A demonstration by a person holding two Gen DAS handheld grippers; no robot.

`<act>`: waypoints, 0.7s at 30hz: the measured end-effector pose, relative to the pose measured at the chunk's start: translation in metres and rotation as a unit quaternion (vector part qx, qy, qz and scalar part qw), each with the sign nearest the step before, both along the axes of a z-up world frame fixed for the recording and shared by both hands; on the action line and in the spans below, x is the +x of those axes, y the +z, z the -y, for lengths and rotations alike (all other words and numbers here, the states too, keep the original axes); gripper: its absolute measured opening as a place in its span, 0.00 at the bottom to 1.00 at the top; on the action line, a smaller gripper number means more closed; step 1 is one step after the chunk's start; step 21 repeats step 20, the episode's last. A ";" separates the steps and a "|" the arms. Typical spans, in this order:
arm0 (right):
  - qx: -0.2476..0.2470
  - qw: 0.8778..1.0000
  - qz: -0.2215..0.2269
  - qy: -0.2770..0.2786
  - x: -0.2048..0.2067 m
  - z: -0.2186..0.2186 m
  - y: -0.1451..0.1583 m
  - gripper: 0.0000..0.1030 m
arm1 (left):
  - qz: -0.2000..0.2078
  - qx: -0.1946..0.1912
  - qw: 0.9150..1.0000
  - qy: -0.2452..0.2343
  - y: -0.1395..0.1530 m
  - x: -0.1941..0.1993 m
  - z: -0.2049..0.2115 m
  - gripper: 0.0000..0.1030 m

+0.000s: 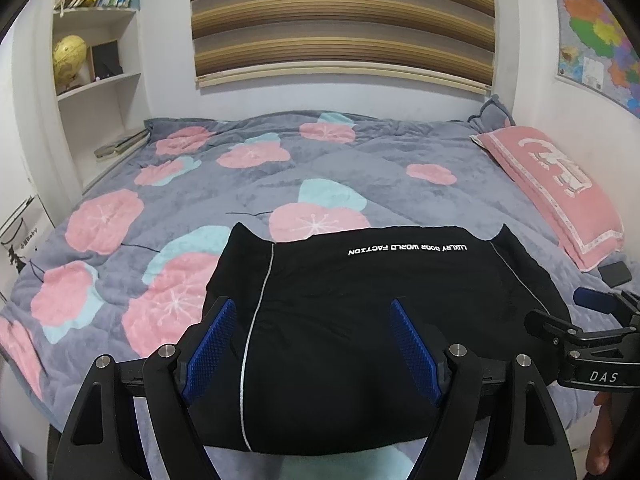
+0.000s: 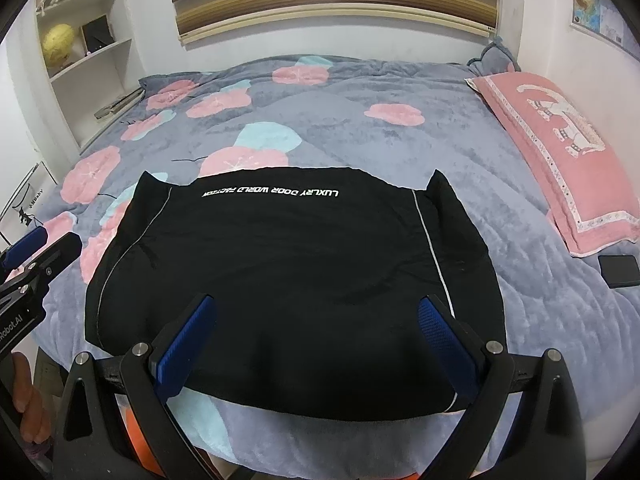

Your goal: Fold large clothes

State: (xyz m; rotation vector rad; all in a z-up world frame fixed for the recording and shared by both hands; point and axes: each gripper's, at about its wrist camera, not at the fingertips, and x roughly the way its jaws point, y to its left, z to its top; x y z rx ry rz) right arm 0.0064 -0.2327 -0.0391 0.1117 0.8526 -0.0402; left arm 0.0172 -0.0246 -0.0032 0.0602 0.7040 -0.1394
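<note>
A black garment [image 1: 360, 320] with thin white piping and white upside-down lettering lies folded into a broad rectangle on the grey floral bedspread [image 1: 248, 184], near the bed's front edge. It also shows in the right wrist view [image 2: 288, 272]. My left gripper [image 1: 312, 308] is open and empty, its blue pads hovering over the garment's near left part. My right gripper [image 2: 316, 304] is open and empty over the garment's near right part. The right gripper shows in the left wrist view [image 1: 576, 316] and the left gripper in the right wrist view [image 2: 36, 248].
A pink pillow [image 1: 556, 184] lies along the bed's right side, with a dark phone-like object [image 2: 620, 270] beside it. White shelves with a globe [image 1: 70, 58] and books stand at the left. A striped blind hangs on the back wall.
</note>
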 end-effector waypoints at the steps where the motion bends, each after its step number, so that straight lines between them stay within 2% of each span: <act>1: 0.000 1.000 -0.002 0.000 0.002 0.001 -0.001 0.99 | -0.001 0.000 1.000 0.002 -0.001 0.001 0.000 0.78; 21: 0.004 0.999 -0.037 -0.004 0.045 0.012 -0.034 0.99 | -0.026 0.022 0.999 0.012 -0.033 0.047 0.005 0.78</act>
